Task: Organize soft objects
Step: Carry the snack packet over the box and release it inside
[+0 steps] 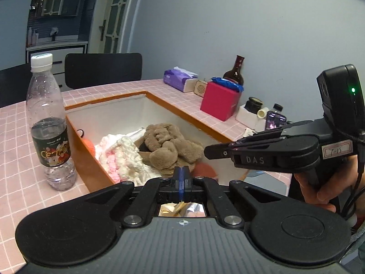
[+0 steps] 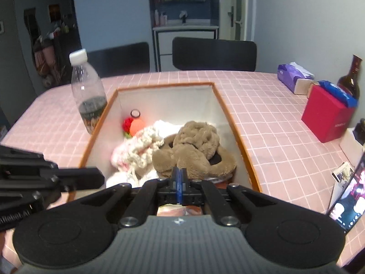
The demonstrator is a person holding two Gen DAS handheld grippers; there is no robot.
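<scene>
An orange-rimmed storage box (image 1: pixel 107 101) (image 2: pixel 166 85) with a white lining stands on the pink checked table. Inside lie a brown plush toy (image 1: pixel 167 147) (image 2: pixel 194 148), a white-and-pink fluffy knit (image 1: pixel 124 157) (image 2: pixel 139 150) and a small orange and red soft toy (image 2: pixel 133 124) (image 1: pixel 89 147). My left gripper (image 1: pixel 181 173) is shut with nothing between its blue pads, held above the box's near end. My right gripper (image 2: pixel 179 178) is also shut and empty, just over the brown plush. In the left wrist view the right gripper (image 1: pixel 211 152) reaches in from the right.
A water bottle (image 1: pixel 49 123) (image 2: pixel 87 93) stands by the box's left wall. At the right are a red box (image 1: pixel 220 101) (image 2: pixel 326 116), a purple tissue pack (image 1: pixel 180 78) (image 2: pixel 294 75), a dark glass bottle (image 1: pixel 235 70) and a lit phone (image 2: pixel 349 196). Two black chairs stand behind the table.
</scene>
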